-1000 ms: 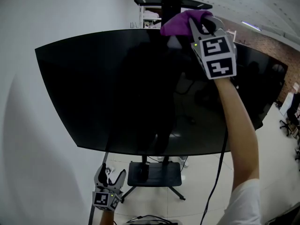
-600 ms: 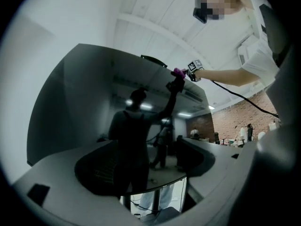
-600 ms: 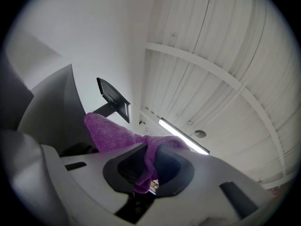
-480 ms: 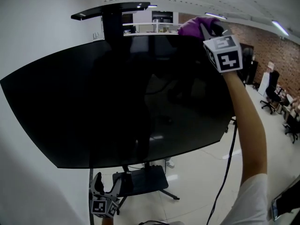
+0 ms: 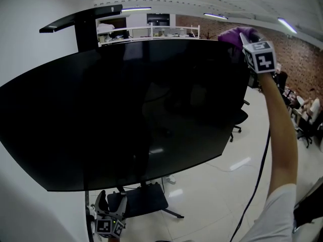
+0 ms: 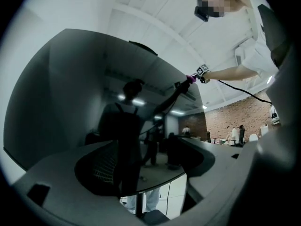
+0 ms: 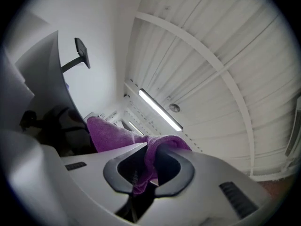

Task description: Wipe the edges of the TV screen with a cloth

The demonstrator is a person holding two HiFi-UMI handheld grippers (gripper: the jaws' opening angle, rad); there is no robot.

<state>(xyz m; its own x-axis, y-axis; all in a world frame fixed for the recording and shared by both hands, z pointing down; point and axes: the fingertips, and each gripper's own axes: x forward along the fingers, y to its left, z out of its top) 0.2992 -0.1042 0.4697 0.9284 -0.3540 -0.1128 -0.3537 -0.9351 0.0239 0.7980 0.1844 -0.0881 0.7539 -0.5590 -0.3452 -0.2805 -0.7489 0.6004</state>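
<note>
Low by the TV stand (image 5: 149,199), the left gripper (image 5: 109,208) hangs idle, its jaws spread wide on nothing and its lower part cut off by the frame. Up at the TV screen (image 5: 126,115), the right gripper (image 5: 243,37), jaws clamped on the purple cloth (image 5: 231,34), has slid along the top edge from near the middle to the top right corner, so the right edge probably comes next. Whether the cloth actually touches the bezel is hidden behind the cloth itself.
</note>
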